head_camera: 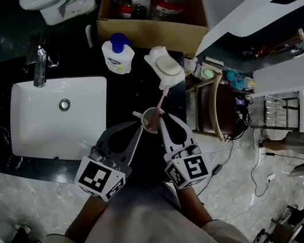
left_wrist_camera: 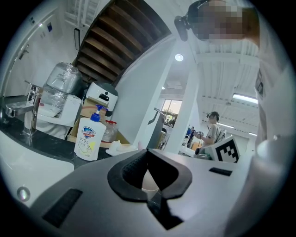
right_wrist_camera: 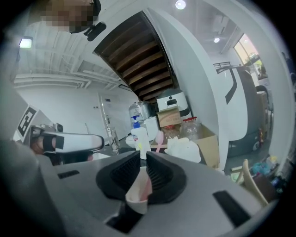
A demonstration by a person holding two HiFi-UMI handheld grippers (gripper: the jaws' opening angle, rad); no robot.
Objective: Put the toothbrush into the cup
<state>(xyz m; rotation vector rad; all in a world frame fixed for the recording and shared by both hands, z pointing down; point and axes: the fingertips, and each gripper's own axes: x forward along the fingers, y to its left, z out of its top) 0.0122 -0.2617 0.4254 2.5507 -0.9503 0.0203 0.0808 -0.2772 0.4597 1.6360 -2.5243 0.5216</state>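
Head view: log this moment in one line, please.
slim pink toothbrush: standing in pale pink round cup | right tongs: clamped on cup wall | left tongs: shut, beside cup

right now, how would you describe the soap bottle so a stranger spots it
Start at the white sink basin in the dark counter. Just past its far right corner, in front of the cardboard box, stands the soap bottle: white with a blue pump top, unlike the low soap dish beside it.

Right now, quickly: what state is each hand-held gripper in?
Left hand-held gripper: closed, on the cup.
Right hand-held gripper: closed, also pinching the cup.
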